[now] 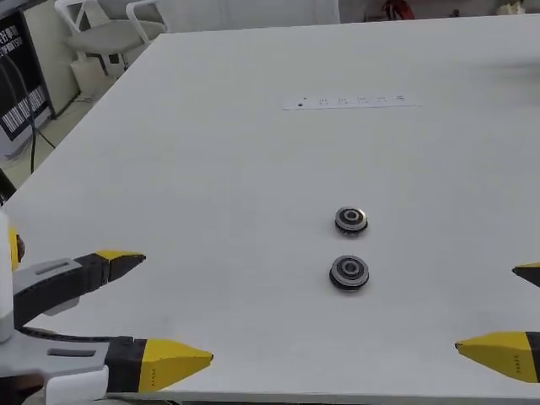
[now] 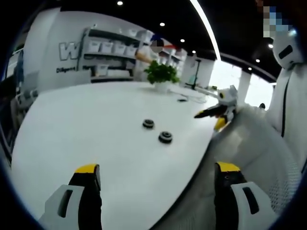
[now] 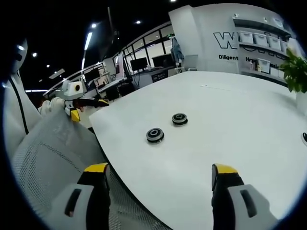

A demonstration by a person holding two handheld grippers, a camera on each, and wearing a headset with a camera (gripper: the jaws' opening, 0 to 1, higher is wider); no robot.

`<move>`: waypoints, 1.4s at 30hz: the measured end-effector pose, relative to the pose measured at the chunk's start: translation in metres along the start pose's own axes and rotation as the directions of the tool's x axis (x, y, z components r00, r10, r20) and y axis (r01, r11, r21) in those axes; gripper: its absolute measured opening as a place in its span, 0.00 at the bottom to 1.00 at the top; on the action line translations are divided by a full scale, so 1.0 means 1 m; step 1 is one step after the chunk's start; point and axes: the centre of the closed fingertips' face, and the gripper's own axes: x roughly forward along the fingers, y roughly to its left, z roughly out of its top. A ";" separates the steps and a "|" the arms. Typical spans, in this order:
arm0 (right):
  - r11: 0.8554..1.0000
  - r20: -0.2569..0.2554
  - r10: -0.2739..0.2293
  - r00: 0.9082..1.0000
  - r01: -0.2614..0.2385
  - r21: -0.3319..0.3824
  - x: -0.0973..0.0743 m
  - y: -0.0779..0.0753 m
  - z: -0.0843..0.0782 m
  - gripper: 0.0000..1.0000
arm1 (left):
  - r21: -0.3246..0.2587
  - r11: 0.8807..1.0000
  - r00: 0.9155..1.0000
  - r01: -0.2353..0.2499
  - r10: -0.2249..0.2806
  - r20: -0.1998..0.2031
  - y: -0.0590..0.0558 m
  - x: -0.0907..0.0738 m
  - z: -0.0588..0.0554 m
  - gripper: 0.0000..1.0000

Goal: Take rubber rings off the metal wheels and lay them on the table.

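Left gripper [image 1: 177, 308]: jaws released, yellow tips spread wide apart with nothing between them, held over the near left edge of the table [image 1: 211, 169]. Right gripper [image 1: 486, 308]: jaws likewise released and empty, tips wide apart, at the near right edge. Neither touches a wheel. Between the two grippers, toward the middle of the table, stand two metal wheels flat on the surface: the near wheel [image 1: 349, 272] and the far wheel [image 1: 351, 219], close together but apart, one just behind the other. Each has a dark rubber ring [image 1: 348, 287] seated round a bright metal centre. Further back a thin label strip [image 1: 350, 102] lies on the table. White chairs [image 1: 101, 34] stand off the far left corner. In the left gripper view a potted plant [image 2: 162, 73] stands at the far end of the table.
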 end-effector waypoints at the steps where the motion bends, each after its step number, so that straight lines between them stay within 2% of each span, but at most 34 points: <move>1: 1.000 -0.002 0.002 1.000 -0.002 0.000 0.000 0.000 0.000 0.84 | 0.001 1.000 1.000 0.002 -0.002 0.003 0.000 0.000 0.003 1.00; 4: 1.000 0.006 0.004 1.000 -0.003 -0.006 0.000 0.000 0.002 0.81 | 0.009 1.000 1.000 0.007 -0.007 0.017 -0.001 0.002 0.013 1.00; 11: 1.000 0.000 0.003 1.000 -0.003 -0.027 0.002 -0.004 0.007 0.81 | 0.079 0.996 0.999 0.040 -0.042 0.030 -0.008 0.009 0.042 1.00; 22: 0.999 0.049 -0.003 0.999 0.005 -0.042 -0.008 -0.013 0.034 0.79 | 0.149 0.987 0.997 0.066 -0.073 0.041 -0.013 0.009 0.072 1.00; 24: 0.998 0.063 -0.015 0.998 0.019 -0.052 -0.011 -0.017 0.042 0.79 | 0.174 0.983 0.996 0.067 -0.077 0.051 -0.015 0.009 0.080 1.00; 30: 0.997 0.081 -0.024 0.996 0.030 -0.077 -0.020 -0.025 0.057 0.79 | 0.227 0.973 0.992 0.053 -0.077 0.100 -0.010 0.010 0.108 1.00; 37: 0.995 0.136 -0.023 0.990 0.037 -0.098 -0.034 -0.033 0.088 0.76 | 0.299 0.952 0.988 0.061 -0.100 0.114 -0.013 0.018 0.135 1.00; 42: 0.990 0.128 -0.017 0.992 0.035 -0.138 -0.031 -0.034 0.103 0.74 | 0.322 0.944 0.986 0.074 -0.118 0.121 -0.012 0.027 0.146 1.00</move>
